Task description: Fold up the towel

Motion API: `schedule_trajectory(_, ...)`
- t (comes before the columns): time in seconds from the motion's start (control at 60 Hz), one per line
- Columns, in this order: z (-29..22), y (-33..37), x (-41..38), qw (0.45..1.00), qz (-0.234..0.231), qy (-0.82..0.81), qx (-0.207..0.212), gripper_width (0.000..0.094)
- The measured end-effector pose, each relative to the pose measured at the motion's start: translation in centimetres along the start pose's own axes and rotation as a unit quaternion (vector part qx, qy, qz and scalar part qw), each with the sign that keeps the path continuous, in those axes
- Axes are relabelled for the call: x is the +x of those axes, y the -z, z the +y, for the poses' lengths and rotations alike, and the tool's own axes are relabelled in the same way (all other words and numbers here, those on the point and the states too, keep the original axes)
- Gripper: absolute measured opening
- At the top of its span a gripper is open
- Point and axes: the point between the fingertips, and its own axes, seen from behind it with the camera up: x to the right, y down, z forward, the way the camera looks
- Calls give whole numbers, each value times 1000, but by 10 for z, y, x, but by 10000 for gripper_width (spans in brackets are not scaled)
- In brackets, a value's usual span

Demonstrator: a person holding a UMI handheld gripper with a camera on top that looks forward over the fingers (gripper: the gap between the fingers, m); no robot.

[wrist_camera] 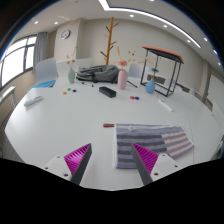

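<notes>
A grey-and-white striped towel [150, 142] lies flat on the white table [70, 115], just ahead of the right finger and partly behind it. My gripper [113, 160] is open and empty, its two magenta pads [79, 157] wide apart above the table. The left finger is over bare table; the right finger [150, 158] overlaps the towel's near edge.
At the table's far side stand a dark grey bag [97, 73], a pink bottle [123, 78], a black box [107, 92], a blue cup [150, 87] and small items. A small red thing [108, 125] lies mid-table. A wooden coat stand [110, 38] and a side table [163, 62] stand beyond.
</notes>
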Motion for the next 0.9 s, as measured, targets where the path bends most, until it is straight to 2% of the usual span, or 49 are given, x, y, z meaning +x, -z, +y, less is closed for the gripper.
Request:
schedule_trajectory(0.067, 1, -25, 2, 1000, -14, 0, -6, 851)
schedule_trajectory(0.2, 9, -55, 15, 1000, -3, 5, -24, 845)
schedule_trajectory(0.25, 10, -59, 13, 1000, -14, -6, -22, 773)
schedule_trajectory(0.283, 11, -59, 8, 999, -24, -10, -26, 675)
schedule_trajectory(0.3, 11, -59, 8, 999, -27, -9, -27, 598)
schedule_trajectory(0.317, 11, -58, 8, 999, -25, -5, -29, 480)
schedule_trajectory(0.35, 10, -59, 15, 1000, -4, 10, -29, 133)
schedule_trajectory(0.367, 11, -61, 25, 999, 16, 19, -28, 27)
schedule_trajectory(0.383, 11, -60, 32, 999, 35, 23, -28, 31)
schedule_trajectory(0.45, 12, -58, 28, 997, 44, 43, -39, 28)
schedule_trajectory(0.567, 3, -41, 9, 998, 4, -10, -58, 19)
schedule_trajectory(0.767, -78, -1, 48, 996, -16, -88, -23, 19)
schedule_trajectory(0.9, -109, 9, 118, 995, 1, -100, -5, 19)
